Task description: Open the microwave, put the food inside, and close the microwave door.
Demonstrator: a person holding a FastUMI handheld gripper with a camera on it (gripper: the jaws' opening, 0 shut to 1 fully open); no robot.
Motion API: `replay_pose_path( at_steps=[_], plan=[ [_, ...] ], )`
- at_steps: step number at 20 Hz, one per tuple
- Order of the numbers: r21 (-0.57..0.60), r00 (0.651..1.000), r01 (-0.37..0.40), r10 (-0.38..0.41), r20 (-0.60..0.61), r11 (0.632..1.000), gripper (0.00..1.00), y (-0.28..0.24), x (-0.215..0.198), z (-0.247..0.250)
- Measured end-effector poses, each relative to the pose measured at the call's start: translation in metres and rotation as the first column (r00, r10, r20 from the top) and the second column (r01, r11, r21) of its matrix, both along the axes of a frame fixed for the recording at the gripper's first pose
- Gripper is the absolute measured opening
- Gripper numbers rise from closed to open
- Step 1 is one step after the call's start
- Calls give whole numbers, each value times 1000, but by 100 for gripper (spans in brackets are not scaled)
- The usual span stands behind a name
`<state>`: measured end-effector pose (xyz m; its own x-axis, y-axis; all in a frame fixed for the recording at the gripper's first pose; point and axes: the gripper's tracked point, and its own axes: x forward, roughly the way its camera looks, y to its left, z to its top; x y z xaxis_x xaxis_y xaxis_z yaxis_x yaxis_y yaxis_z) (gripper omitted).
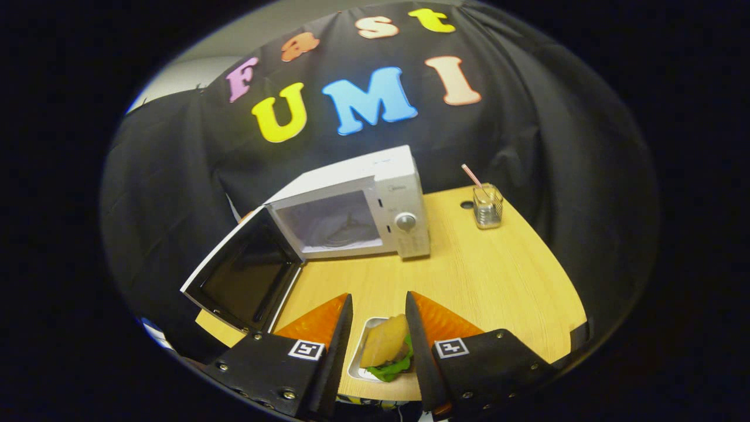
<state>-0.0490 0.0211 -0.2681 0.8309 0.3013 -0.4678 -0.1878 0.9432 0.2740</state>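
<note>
Microwave [351, 205] door [246, 275] stands open at the desk's [498, 275] far edge. Gripper [379, 340] is spread around the food tray [384, 351] at the near edge; next, I think, it must pinch and lift it.

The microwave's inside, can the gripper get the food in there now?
Probably yes. The microwave has its door swung wide open, and bare table lies ahead. The gripper is open, with the food on its tray between the fingers, so it must grab first.
</note>
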Motion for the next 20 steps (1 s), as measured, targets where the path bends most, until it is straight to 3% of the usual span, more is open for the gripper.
replay_pose_path(
  at_steps=[6, 12, 14, 15, 16, 17, 18, 20],
  plan=[
    [215, 967, 27, 28, -252, 976, 56, -10, -10, -73],
    [345, 921, 75, 67, -384, 935, 58, 6, -11, -108],
    [375, 908, 83, 85, -411, 923, 38, 11, -11, -107],
    [367, 905, 93, 75, -419, 926, 38, 8, -10, -107],
    [382, 903, 94, 83, -421, 920, 27, 9, -11, -102],
    [349, 902, 123, 42, -429, 929, 26, 1, -10, -102],
    [359, 902, 143, 28, -430, 923, 15, 1, -11, -96],
    [375, 907, 184, -11, -420, 909, 15, 0, -11, -81]
  ],
)
